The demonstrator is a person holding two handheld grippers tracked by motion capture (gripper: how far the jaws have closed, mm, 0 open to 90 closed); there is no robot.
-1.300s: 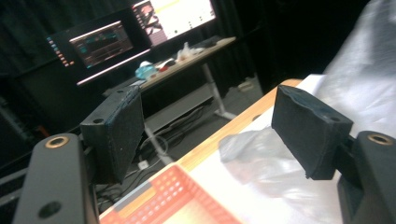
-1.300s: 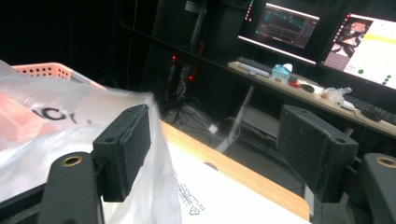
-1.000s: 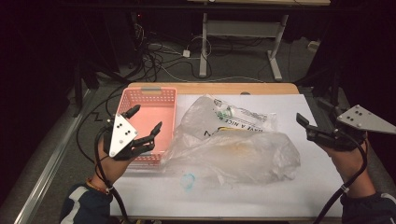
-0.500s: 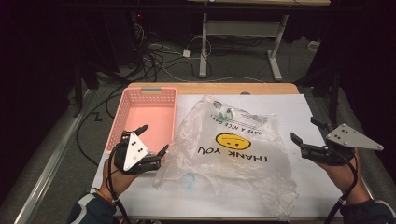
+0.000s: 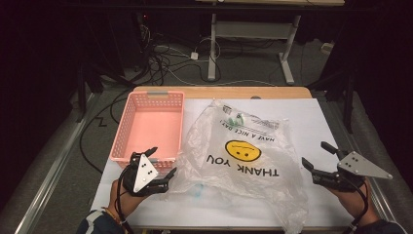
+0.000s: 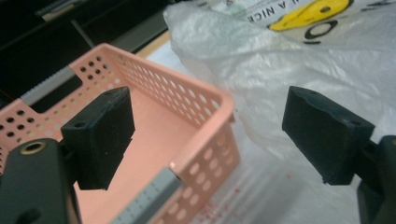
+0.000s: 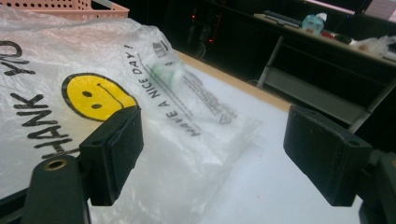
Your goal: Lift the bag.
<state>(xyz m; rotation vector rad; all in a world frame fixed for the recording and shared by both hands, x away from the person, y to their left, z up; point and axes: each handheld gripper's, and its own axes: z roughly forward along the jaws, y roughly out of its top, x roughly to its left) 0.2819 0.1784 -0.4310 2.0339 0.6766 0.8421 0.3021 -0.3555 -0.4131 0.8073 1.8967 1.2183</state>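
A clear plastic bag (image 5: 243, 161) with a yellow smiley and "THANK YOU" print lies spread flat on the white table cover (image 5: 304, 117). A small green-and-white item (image 5: 236, 118) shows through its far end. My left gripper (image 5: 163, 162) hovers low by the bag's left edge and the near corner of the pink basket (image 5: 153, 129). My right gripper (image 5: 314, 153) sits low just off the bag's right edge. The jaws of both have just been opening and stand open with nothing between them. The left gripper (image 6: 210, 135) faces the basket (image 6: 187, 93) and the bag (image 6: 261, 60). Beyond the right gripper (image 7: 215, 154) lies the bag (image 7: 56, 84).
The basket holds nothing and stands at the table's left side. Past the wooden far edge (image 5: 224, 91) are tangled floor cables (image 5: 160, 63) and a white desk frame (image 5: 253, 34). Bare cover lies right of the bag.
The bag, bunched up and puffed a second ago, has dropped and spread flat with its smiley showing. Both hands have come down and toward the near edge of the table.
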